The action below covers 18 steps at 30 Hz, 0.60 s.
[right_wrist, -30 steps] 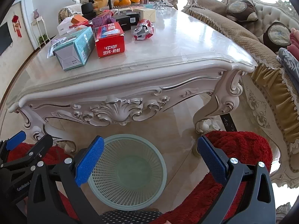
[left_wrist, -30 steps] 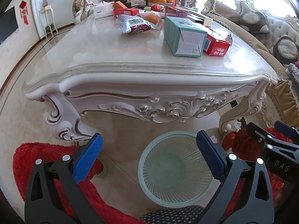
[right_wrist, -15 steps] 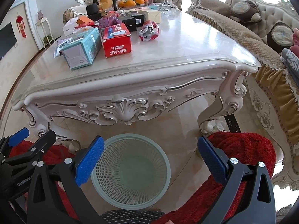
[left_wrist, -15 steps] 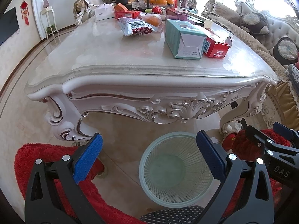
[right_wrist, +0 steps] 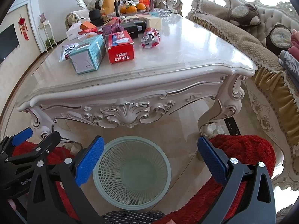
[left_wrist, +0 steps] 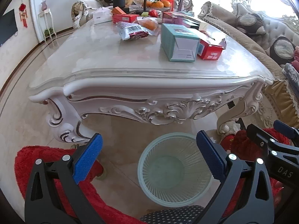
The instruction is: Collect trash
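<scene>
- Fingers of the left gripper (left_wrist: 149, 155) and right gripper (right_wrist: 150, 157) are wide apart, holding nothing
- Green basket (right_wrist: 131, 175) sits on the floor below
- Boxes and wrappers lie on the table (right_wrist: 186, 56)

A pale green mesh basket (right_wrist: 131, 175) stands upright and empty on the floor, just in front of the near edge of the table (right_wrist: 168, 59). On the table, near its front, a teal carton (right_wrist: 87, 54) lies on its side with a red box (right_wrist: 121, 47) printed in white characters just to its right, a crumpled red-and-silver wrapper (right_wrist: 151, 37) farther right and a flat packet with a barcode (left_wrist: 131, 30) beyond the carton to the left. More small boxes are crowded at the far end, too small to tell apart.
</scene>
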Available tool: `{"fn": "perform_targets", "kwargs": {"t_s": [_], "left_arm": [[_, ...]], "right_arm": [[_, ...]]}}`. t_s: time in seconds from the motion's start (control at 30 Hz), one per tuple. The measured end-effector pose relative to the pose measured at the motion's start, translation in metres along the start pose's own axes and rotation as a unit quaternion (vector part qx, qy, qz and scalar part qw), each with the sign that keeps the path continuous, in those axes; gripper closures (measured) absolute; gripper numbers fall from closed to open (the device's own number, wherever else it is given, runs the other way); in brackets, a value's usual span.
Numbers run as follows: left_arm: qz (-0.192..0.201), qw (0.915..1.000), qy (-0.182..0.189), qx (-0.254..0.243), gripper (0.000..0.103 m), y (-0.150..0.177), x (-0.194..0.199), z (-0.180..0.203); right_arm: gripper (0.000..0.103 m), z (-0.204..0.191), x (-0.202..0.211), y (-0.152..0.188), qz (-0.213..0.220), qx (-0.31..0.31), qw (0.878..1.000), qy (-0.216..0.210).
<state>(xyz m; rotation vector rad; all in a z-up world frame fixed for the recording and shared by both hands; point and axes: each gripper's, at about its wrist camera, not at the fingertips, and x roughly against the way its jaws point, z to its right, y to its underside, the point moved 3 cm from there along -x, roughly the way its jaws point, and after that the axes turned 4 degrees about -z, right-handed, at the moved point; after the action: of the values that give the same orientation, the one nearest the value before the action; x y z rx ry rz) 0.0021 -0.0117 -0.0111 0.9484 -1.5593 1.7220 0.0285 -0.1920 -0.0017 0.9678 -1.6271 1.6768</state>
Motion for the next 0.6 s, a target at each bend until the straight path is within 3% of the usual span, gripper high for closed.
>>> {"fn": "perform_targets", "kwargs": {"t_s": [0.4, 0.5, 0.6], "left_arm": [[-0.012, 0.9999, 0.007, 0.007, 0.006, 0.001, -0.011, -0.002], [0.033, 0.9994, 0.009, 0.012, 0.006, -0.010, 0.005, -0.018], [0.080, 0.9967, -0.009, 0.013, 0.006, -0.043, 0.017, -0.045]], "right_arm": [[0.007, 0.000, -0.006, -0.003, 0.019, 0.000, 0.998, -0.054], [0.007, 0.013, 0.009, -0.019, 0.064, -0.002, 0.995, -0.082], [0.007, 0.026, 0.014, -0.051, 0.099, 0.011, 0.992, -0.078]]}}
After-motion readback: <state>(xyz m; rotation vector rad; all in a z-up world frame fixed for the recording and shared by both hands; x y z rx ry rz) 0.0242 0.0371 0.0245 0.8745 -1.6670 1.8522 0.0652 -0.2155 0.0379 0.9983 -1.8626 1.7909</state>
